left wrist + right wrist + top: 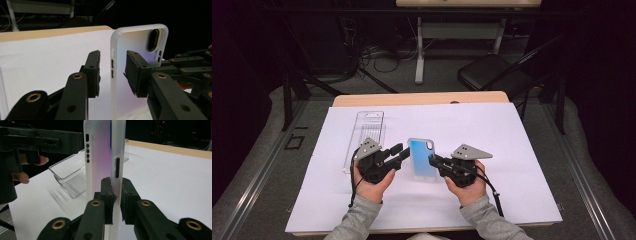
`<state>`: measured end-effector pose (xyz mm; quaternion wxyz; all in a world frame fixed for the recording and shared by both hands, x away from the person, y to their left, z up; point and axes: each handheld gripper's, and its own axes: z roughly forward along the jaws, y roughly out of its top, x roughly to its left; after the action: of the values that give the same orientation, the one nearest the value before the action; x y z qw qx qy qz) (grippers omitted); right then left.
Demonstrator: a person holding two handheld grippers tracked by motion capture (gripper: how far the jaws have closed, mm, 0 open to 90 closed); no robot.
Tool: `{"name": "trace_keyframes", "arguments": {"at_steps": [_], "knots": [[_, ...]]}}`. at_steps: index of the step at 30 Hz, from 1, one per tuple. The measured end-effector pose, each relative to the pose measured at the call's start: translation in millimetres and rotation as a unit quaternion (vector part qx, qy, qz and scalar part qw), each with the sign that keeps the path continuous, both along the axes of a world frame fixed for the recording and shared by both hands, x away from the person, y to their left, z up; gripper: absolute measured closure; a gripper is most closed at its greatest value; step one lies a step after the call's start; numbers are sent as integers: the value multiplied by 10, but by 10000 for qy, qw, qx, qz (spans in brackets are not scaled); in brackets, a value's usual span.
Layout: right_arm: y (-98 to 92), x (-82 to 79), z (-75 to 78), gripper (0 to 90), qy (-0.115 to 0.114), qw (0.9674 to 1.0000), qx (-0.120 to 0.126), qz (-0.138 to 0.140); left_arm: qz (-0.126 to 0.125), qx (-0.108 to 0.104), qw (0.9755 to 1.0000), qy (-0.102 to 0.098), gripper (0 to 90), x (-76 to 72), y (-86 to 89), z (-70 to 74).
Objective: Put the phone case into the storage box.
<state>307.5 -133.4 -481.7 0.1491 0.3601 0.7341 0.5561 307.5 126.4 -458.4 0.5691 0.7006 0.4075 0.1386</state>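
Black jaws of the right gripper (115,195) pinch one white side wall of the translucent phone case (100,157); only its view shows this. Seen from the left gripper (111,72), narrowed jaws straddle the opposite wall, pads apart. Overhead, a clear plastic tray (364,137) lies left.

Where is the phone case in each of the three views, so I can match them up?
High view: the phone case sits at centre, between the two grippers.
Left gripper view: right of centre, upright, its white side edge between the open jaws.
Right gripper view: centre, upright, one white side edge clamped in the jaws.
Shared landmark: the clear plastic tray, left of the case in the high view and behind it in the right gripper view.
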Motion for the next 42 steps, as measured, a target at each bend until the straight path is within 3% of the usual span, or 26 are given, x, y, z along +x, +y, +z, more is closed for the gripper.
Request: {"name": "trace_keyframes", "arguments": {"at_steps": [17,42], "knots": [[50,-26,-18,822,-9,9999,-98,71,-9,-15,10000,-4,695,-5,-1,4],[99,-60,-37,822,-71,9998,-157,138,17,-47,9999,159,791,15,9,-31]]}}
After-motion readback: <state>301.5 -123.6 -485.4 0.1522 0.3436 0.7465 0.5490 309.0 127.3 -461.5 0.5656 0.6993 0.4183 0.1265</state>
